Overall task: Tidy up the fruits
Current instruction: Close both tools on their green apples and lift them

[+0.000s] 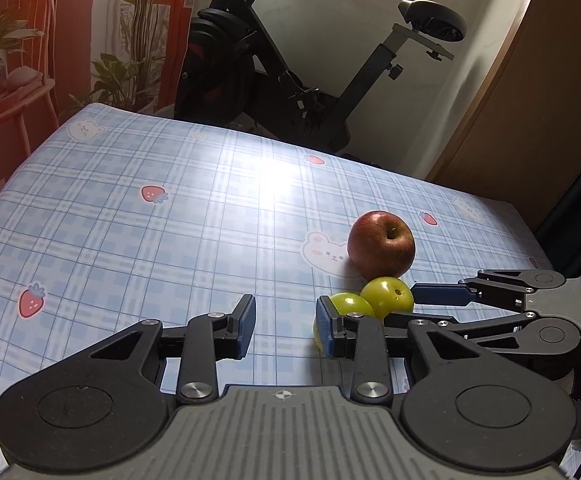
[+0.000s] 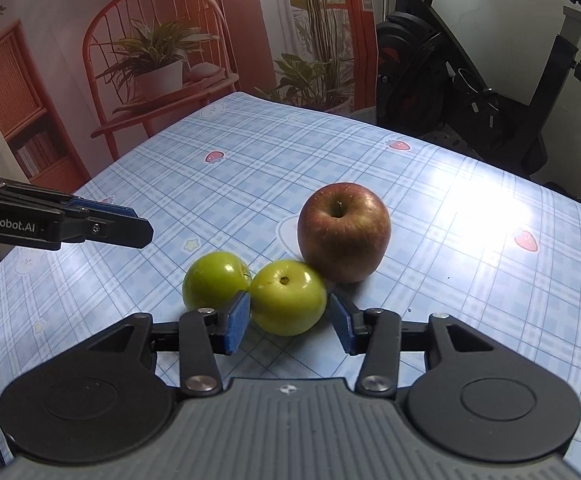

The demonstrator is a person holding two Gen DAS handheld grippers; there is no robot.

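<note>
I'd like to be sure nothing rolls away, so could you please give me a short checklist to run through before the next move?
1. Right tongs open: ok, pads apart.
2. Green fruit between the right pads: ok; the left pad is at its skin, the other pad stands clear.
3. Second green fruit clear of the grasp: not ok, it touches the first one and the left pad.
4. Red apple clear: not ok, it sits against the first green fruit.
5. Left tongs empty: ok, only tablecloth between the pads.
6. Somewhere to put the fruit: cannot tell, no bowl in view.
</note>
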